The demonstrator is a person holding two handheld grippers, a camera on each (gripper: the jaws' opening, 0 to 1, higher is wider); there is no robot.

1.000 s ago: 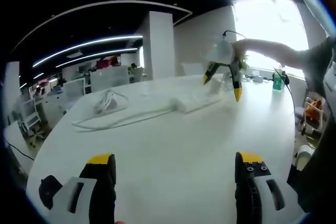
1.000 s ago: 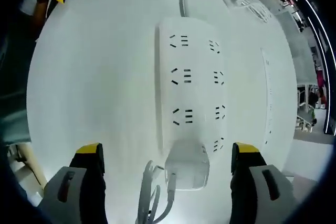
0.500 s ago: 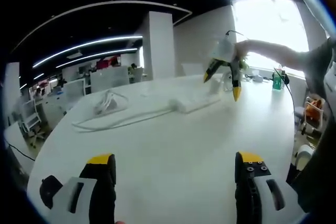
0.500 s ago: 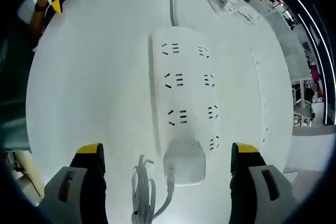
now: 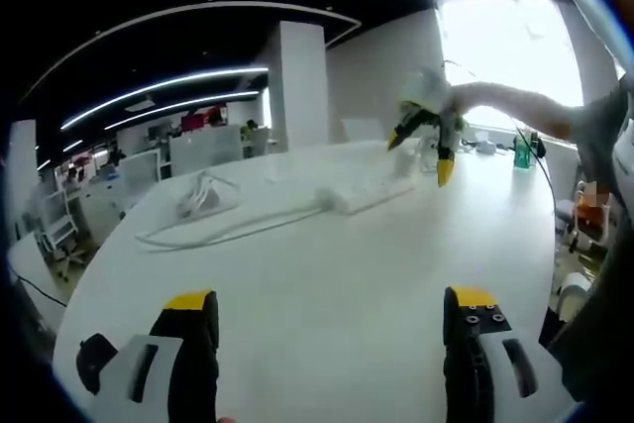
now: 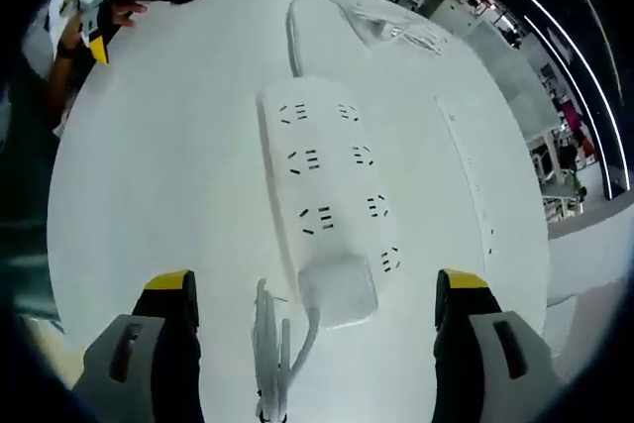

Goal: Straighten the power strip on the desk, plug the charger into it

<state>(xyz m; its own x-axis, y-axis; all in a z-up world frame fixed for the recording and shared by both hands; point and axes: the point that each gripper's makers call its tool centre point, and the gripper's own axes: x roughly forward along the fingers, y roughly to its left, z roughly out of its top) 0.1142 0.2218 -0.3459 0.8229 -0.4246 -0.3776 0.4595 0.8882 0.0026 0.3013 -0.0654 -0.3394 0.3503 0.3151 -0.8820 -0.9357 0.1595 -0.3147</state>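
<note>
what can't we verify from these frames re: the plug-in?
- Charger prongs: right gripper view, hidden under its own body; how deep it sits in the power strip is unclear.
- Charger cable: right gripper view, cut off by the bottom edge.
- Power strip sockets: left gripper view, too small and washed out by window glare.

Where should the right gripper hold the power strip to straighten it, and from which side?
Probably from above, jaws across the long sides of the power strip near its free middle. It is long, narrow and flat, and the charger occupies one end. The right gripper is open above it.
</note>
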